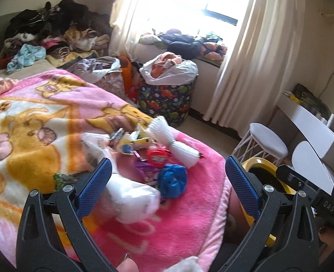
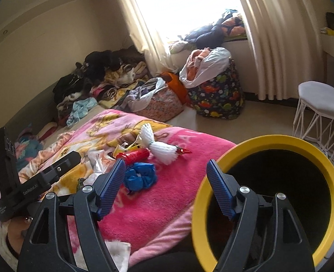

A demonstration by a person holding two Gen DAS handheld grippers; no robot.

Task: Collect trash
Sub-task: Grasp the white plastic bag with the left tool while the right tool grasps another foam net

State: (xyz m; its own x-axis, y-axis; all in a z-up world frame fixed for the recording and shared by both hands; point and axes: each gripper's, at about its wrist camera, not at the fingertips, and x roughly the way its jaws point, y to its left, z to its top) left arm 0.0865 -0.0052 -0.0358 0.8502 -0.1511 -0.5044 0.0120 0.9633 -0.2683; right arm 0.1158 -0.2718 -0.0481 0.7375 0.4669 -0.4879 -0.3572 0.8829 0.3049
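A heap of trash (image 2: 135,158) lies on the pink blanket (image 2: 167,195) of the bed: a white ribbed bundle (image 2: 160,149) with its long axis running from the far left to the near right, a crumpled blue wad (image 2: 142,176) and a red tube (image 2: 135,155). The left gripper (image 1: 169,181) and the right gripper (image 2: 165,181) both have their fingers spread, pinching nothing. A yellow-rimmed bin (image 2: 269,142) stands beside the bed.

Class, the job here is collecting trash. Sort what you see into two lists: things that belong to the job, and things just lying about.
Belongs to the job:
- crumpled blue wrapper
- red tube
- white plastic bag
- white bristle bundle
- yellow-rimmed bin
- left gripper and right gripper, both open and empty

Just lying about:
- pink blanket
- clothes pile
- dinosaur-print basket
- white stool
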